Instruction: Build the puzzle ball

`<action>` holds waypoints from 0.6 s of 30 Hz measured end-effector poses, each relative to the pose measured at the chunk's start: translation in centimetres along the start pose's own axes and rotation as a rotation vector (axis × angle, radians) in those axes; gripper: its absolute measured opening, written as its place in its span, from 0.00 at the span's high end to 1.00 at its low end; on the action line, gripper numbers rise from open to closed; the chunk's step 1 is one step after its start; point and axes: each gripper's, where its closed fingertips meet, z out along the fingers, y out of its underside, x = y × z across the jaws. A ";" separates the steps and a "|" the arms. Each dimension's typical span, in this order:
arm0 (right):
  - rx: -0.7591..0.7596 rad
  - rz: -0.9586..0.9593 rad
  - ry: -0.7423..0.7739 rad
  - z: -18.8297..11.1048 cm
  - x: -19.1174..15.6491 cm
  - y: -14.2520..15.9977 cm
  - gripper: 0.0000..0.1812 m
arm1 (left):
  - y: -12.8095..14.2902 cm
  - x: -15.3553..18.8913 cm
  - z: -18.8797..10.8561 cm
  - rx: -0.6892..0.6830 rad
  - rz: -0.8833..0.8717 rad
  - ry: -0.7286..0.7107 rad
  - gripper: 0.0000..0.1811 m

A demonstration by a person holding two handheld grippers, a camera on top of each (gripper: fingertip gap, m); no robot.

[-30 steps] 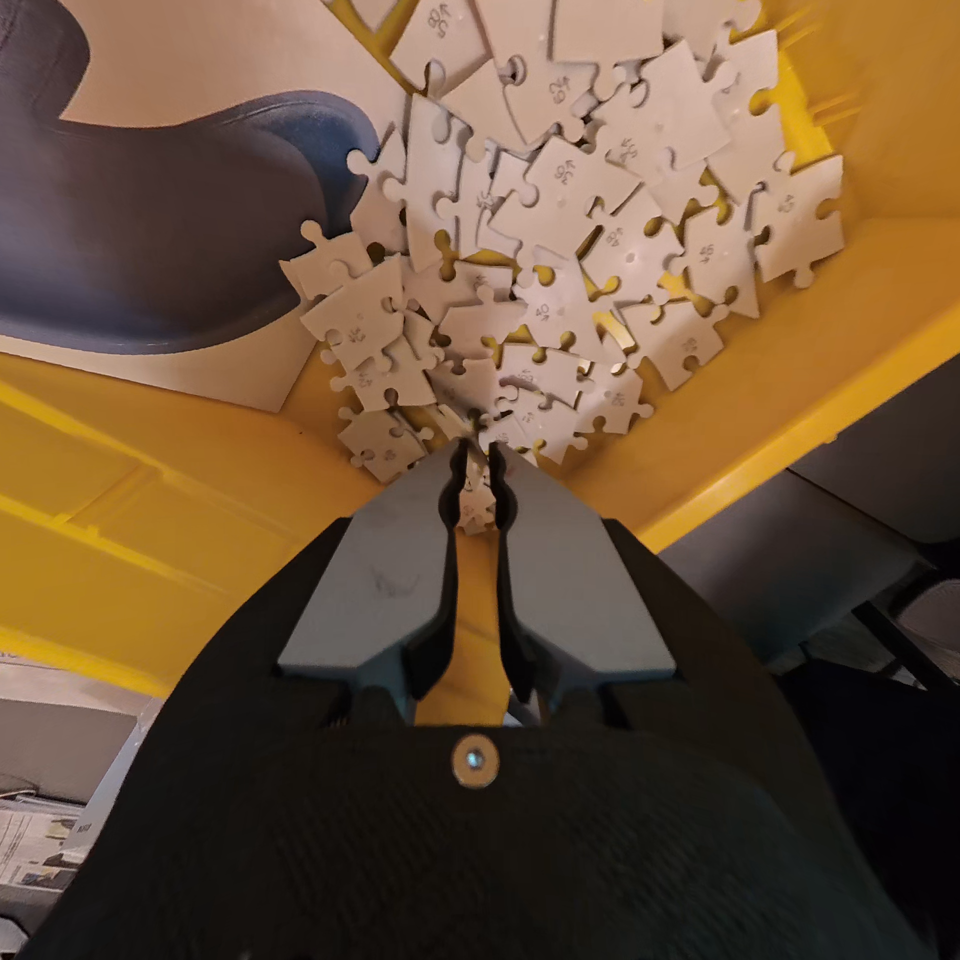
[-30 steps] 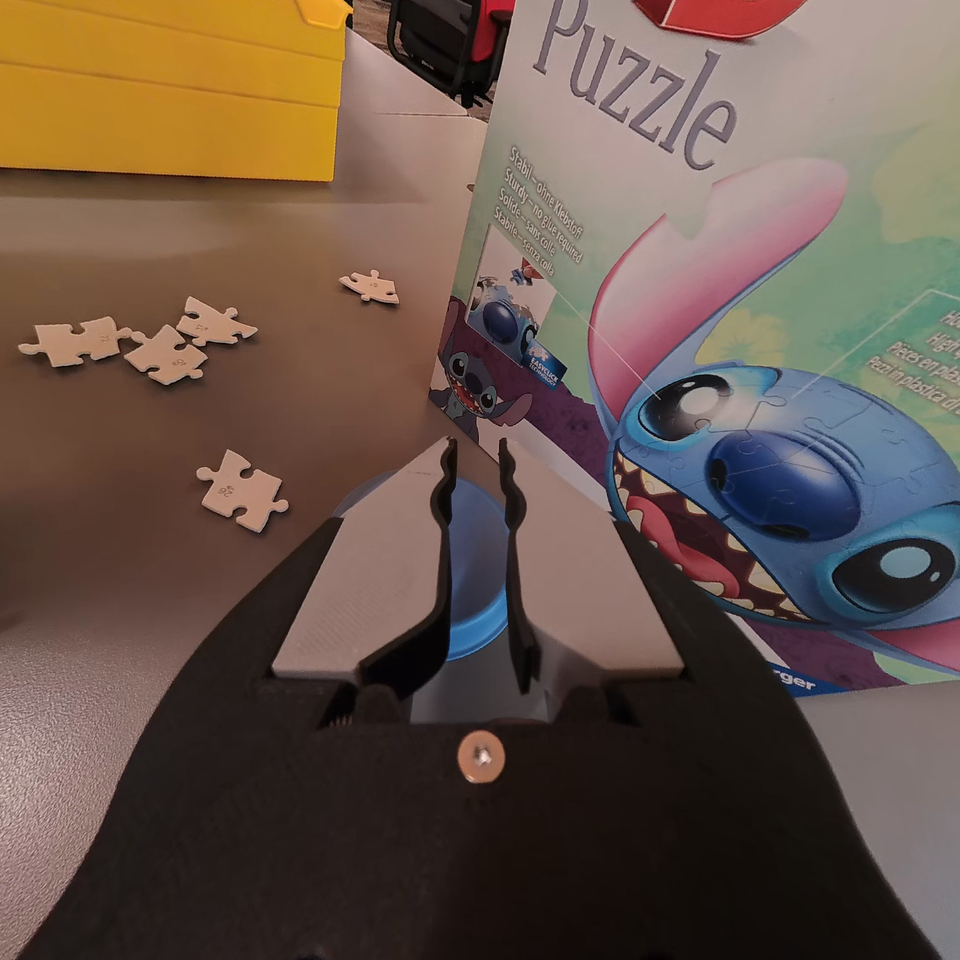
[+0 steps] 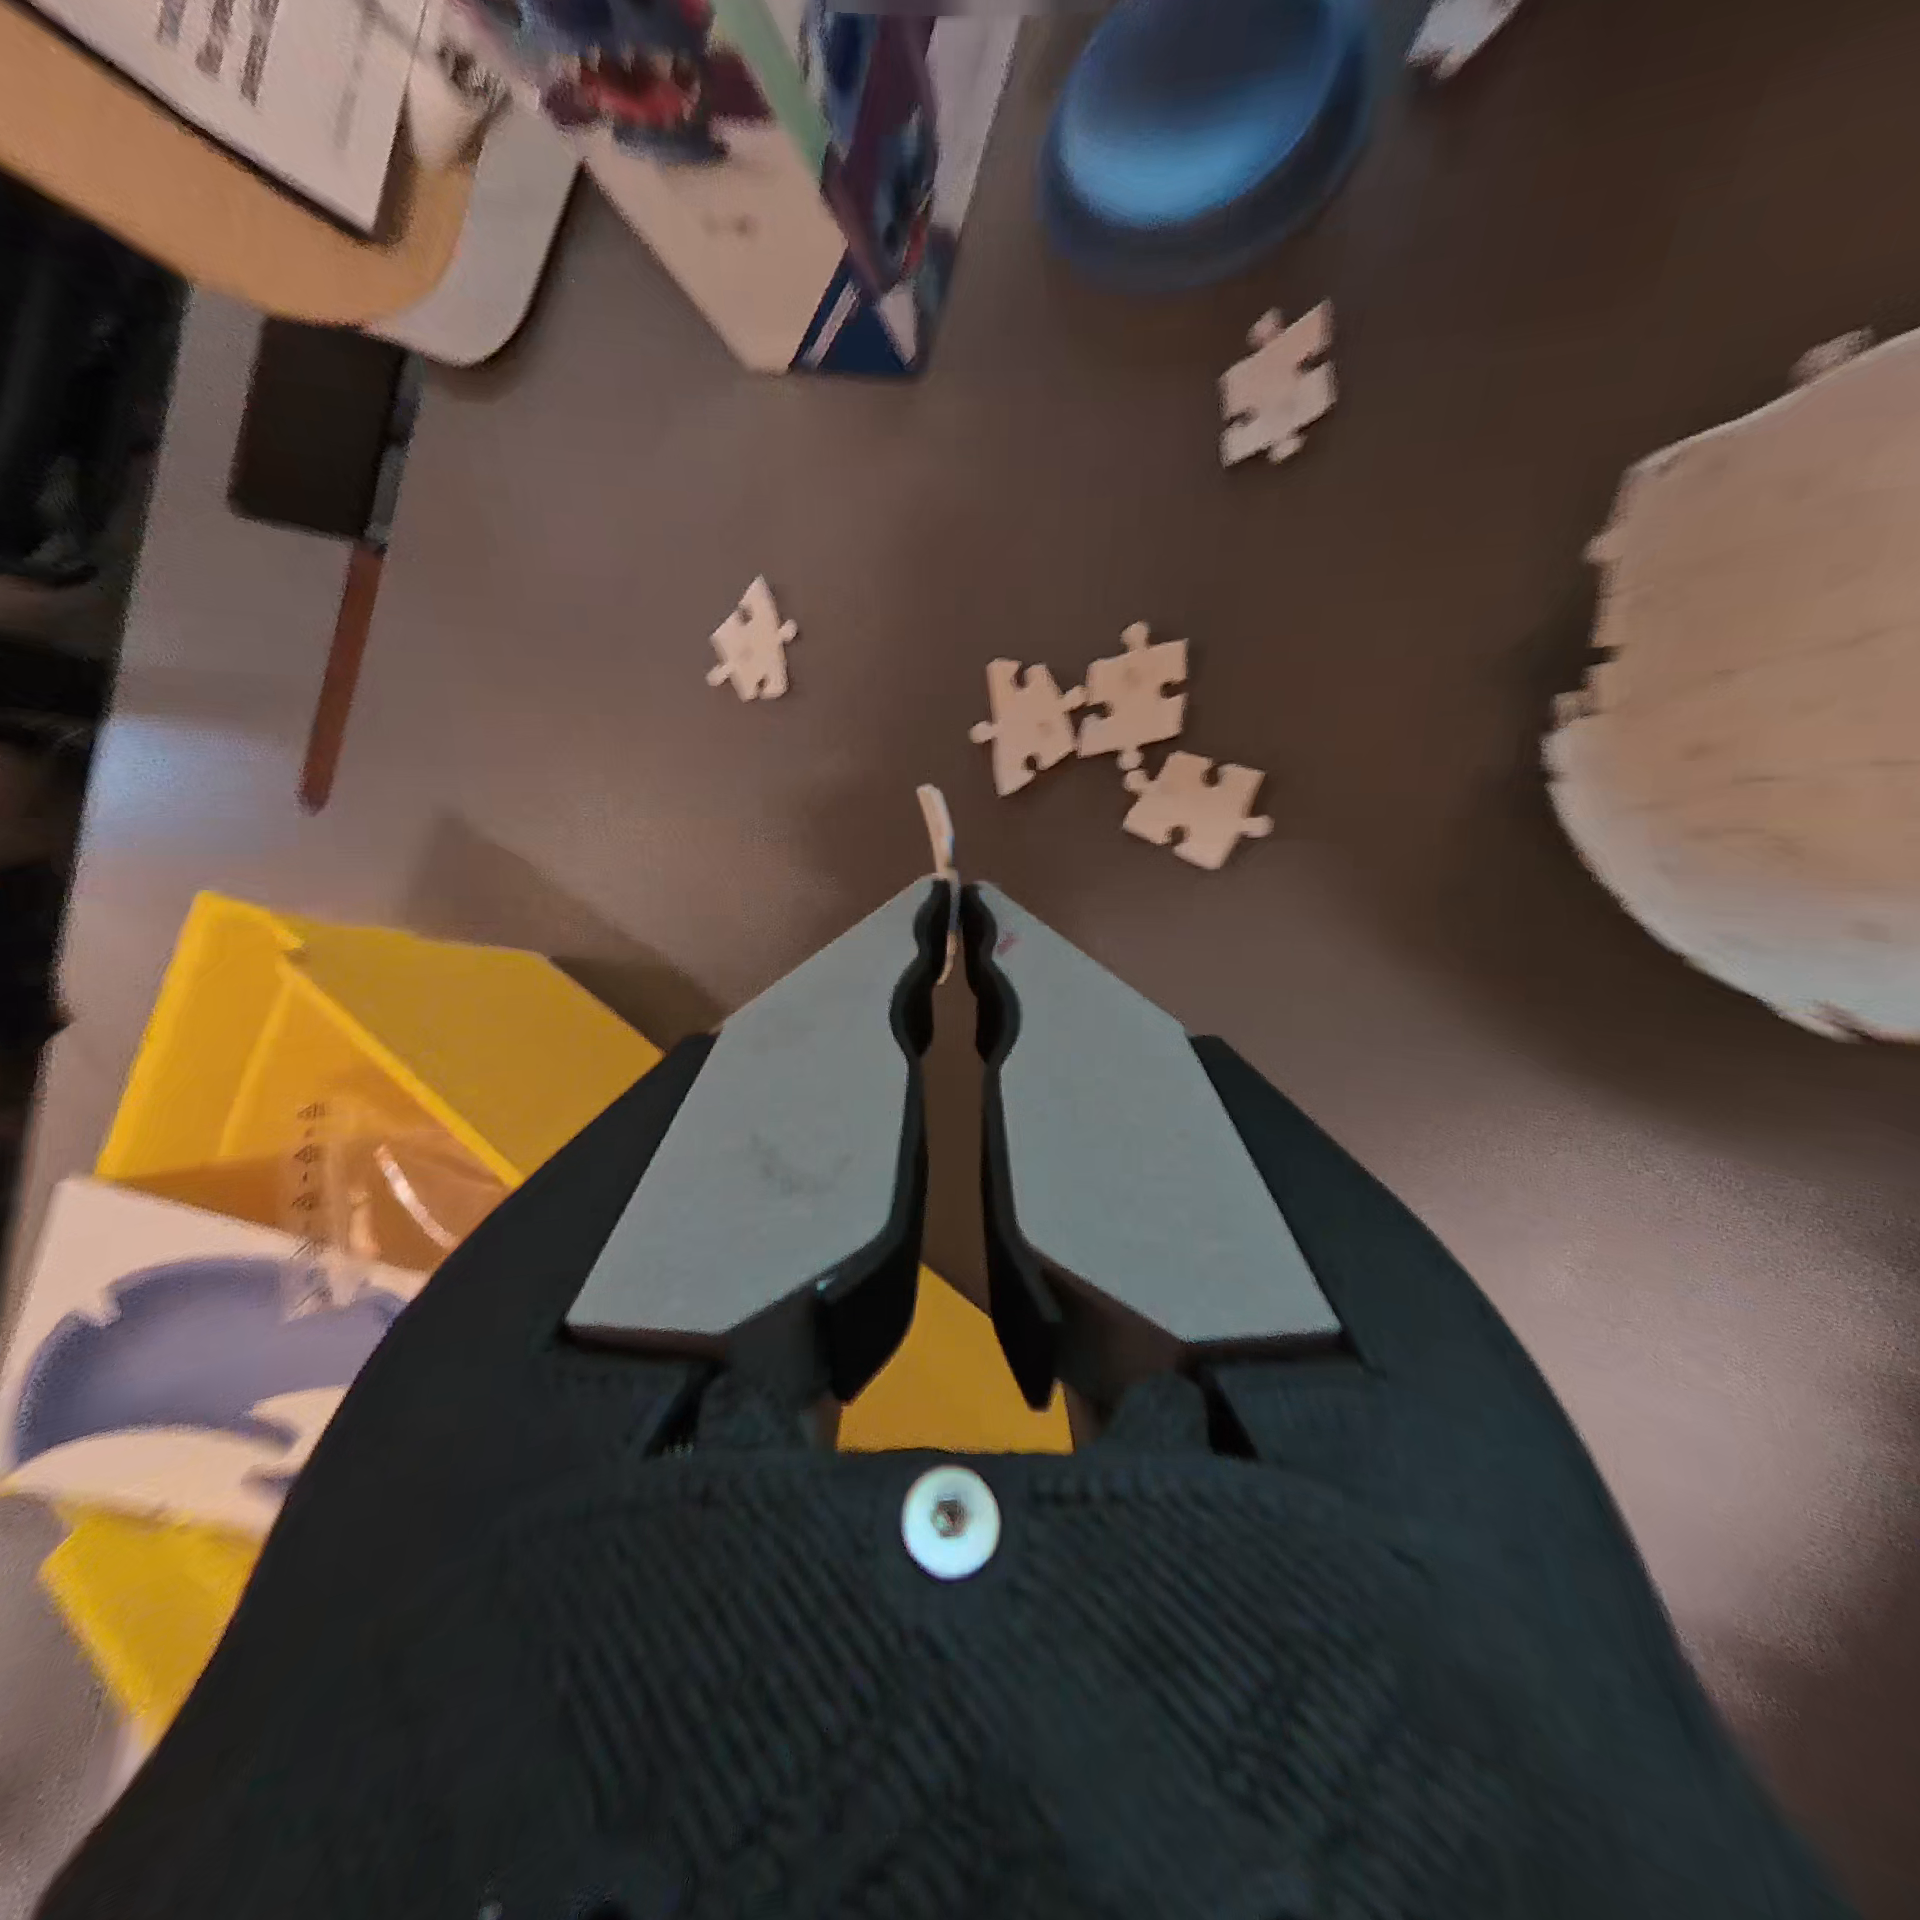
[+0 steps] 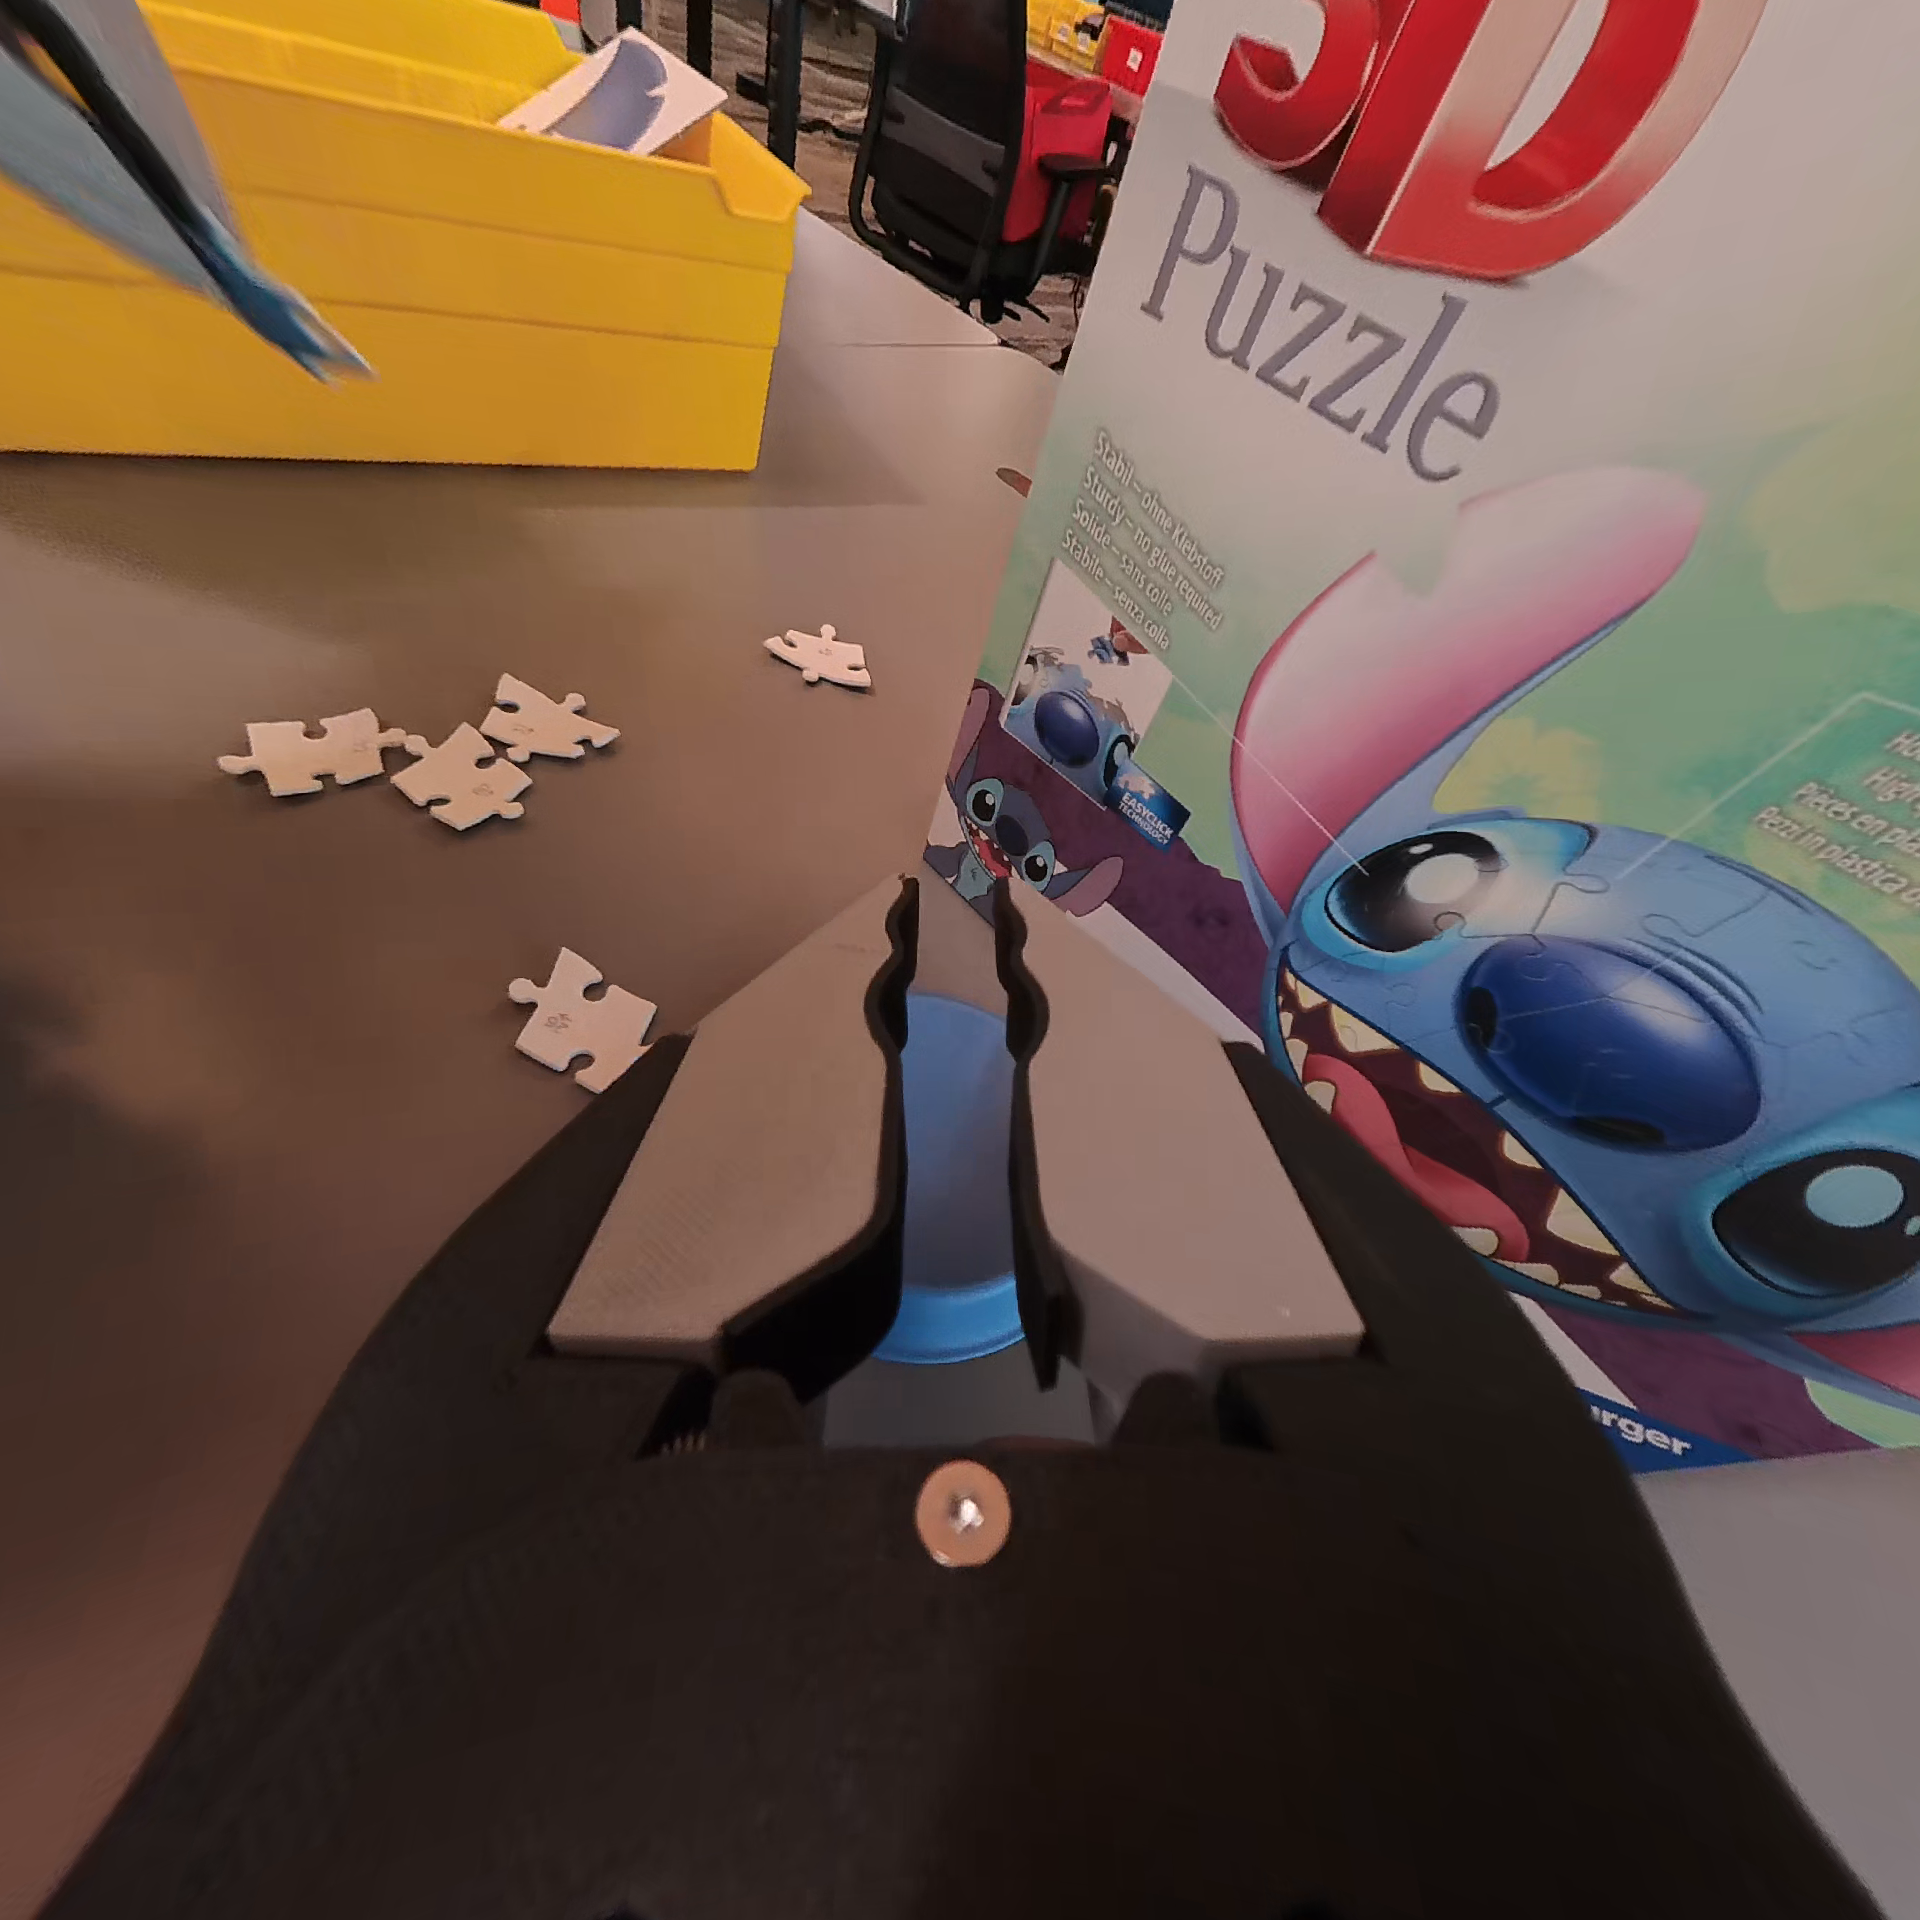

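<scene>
Pinched edge-on in my left gripper (image 3: pixel 948 896) is one puzzle piece (image 3: pixel 939 831); loose pieces (image 3: pixel 1127 727) lie just ahead, the half-built ball (image 3: pixel 1756 727) far right. I'd lower it flat. Right gripper (image 4: pixel 954 902) slightly parted, empty.

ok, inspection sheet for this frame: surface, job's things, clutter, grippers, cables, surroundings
Surface: grey-brown table, bare between the items.
Job's things: loose puzzle pieces lying pale side up; half-built puzzle shell at the right edge; blue round stand; puzzle box upright; yellow bin with a printed sheet in it.
Clutter: dark flat thing near the table's left edge, too blurred to name.
Grippers: left gripper shut on one puzzle piece, held edge-on above the table; right gripper open, empty, over the stand.
Cables: nothing seen.
Surroundings: office chair beyond the table.
</scene>
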 end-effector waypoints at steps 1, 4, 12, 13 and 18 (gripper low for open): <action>0.004 -0.001 0.002 -0.1 0.0 -0.1 0.94 | 0.6 -0.3 0.9 -0.061 0.027 -0.081 1.00; 0.011 0.000 0.010 -0.3 0.1 -0.2 0.95 | 2.2 -0.7 2.5 -0.216 0.180 -0.266 1.00; 0.000 0.013 0.024 -0.1 0.5 0.1 0.94 | 2.9 0.3 2.6 -0.243 0.129 -0.175 0.91; 0.000 0.013 0.027 -0.1 0.5 0.1 0.94 | 3.0 0.5 2.7 -0.252 0.137 -0.165 0.93; -0.005 0.014 0.036 -0.1 0.7 0.2 0.94 | 3.3 1.7 3.1 -0.281 0.202 -0.098 0.88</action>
